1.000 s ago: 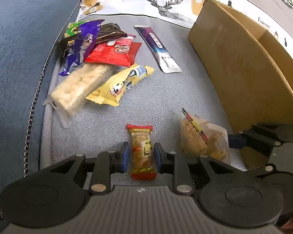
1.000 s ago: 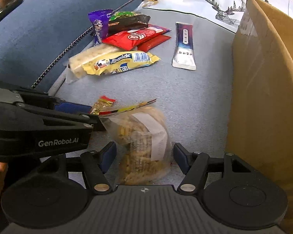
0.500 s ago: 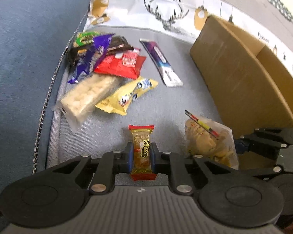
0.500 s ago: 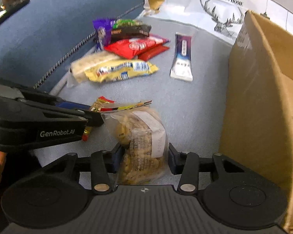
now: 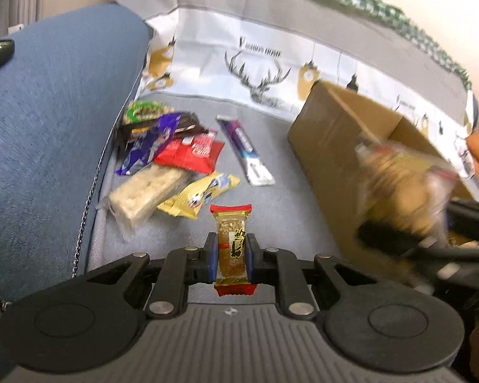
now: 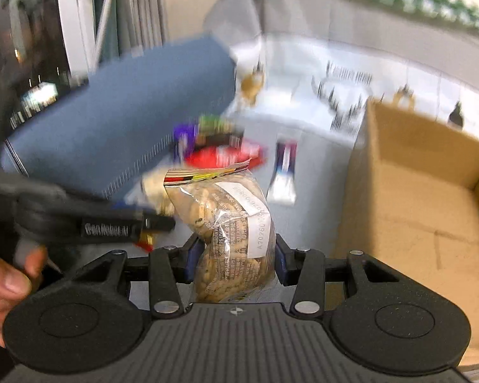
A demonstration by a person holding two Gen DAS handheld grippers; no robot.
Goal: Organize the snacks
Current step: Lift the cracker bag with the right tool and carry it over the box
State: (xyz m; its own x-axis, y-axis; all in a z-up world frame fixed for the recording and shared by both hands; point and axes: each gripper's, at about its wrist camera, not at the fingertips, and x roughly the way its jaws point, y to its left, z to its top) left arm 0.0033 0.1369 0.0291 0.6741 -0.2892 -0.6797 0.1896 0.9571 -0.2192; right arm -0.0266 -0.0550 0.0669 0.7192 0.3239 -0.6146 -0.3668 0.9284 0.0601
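My left gripper [image 5: 231, 257] is shut on a small gold snack bar with red ends [image 5: 231, 233] and holds it above the grey sofa seat [image 5: 271, 210]. My right gripper [image 6: 233, 255] is shut on a clear bag of biscuits [image 6: 226, 223], lifted off the seat beside the open cardboard box [image 6: 415, 204]. In the left wrist view the bag [image 5: 399, 188] is blurred, at the box's [image 5: 329, 146] near wall. A pile of snack packets [image 5: 172, 159] and a purple-and-white sachet [image 5: 246, 153] lie on the seat.
The blue sofa arm [image 5: 48, 127] rises at the left. A white deer-print cloth [image 5: 255, 63] covers the sofa back. The left gripper's body [image 6: 79, 223] and a hand [image 6: 6, 281] show at the right wrist view's left.
Both grippers have closed on their snacks and lifted them off the seat. The right gripper has carried the biscuit bag up toward the box; both views are motion-blurred.
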